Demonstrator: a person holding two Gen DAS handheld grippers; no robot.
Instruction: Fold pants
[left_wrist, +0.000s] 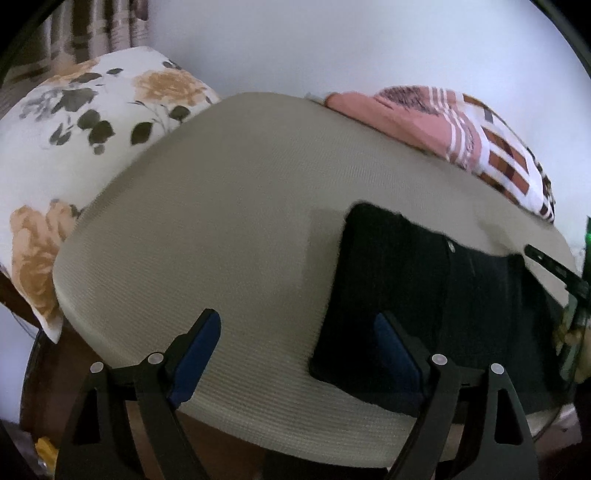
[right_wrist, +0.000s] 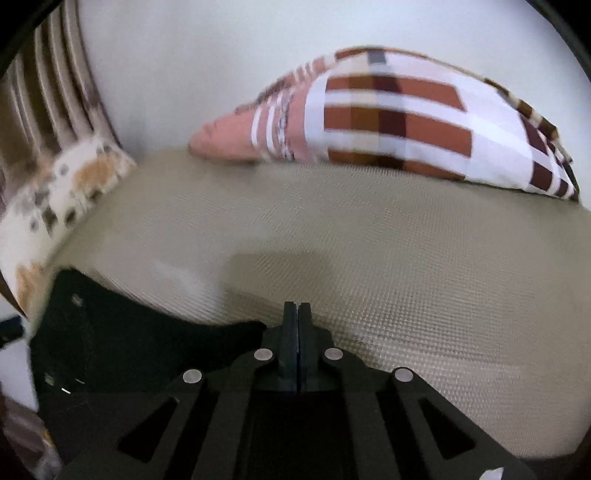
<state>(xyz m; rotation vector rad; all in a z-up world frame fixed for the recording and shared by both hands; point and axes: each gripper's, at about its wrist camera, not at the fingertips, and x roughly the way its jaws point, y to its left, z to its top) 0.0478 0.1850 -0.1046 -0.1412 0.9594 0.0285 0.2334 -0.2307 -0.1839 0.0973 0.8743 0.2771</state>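
Note:
Black pants (left_wrist: 406, 277) lie folded on a beige woven mat (left_wrist: 221, 203), toward its right front. My left gripper (left_wrist: 297, 317) is open above the mat's front edge; its right finger (left_wrist: 395, 350) hangs over the pants' left border, and its left finger is over bare mat. In the right wrist view the pants (right_wrist: 129, 343) spread at lower left and run under my right gripper (right_wrist: 297, 306). That gripper's jaws are pressed together where the cloth's edge rises to meet them. From the left wrist view, the right gripper (left_wrist: 535, 254) sits at the pants' far right corner.
A floral pillow (left_wrist: 74, 129) rests at the mat's left side. A pink and brown checked pillow (right_wrist: 406, 122) lies along the back by the white wall. A striped curtain (right_wrist: 48, 92) hangs at the far left. The mat (right_wrist: 406, 258) ends near the front.

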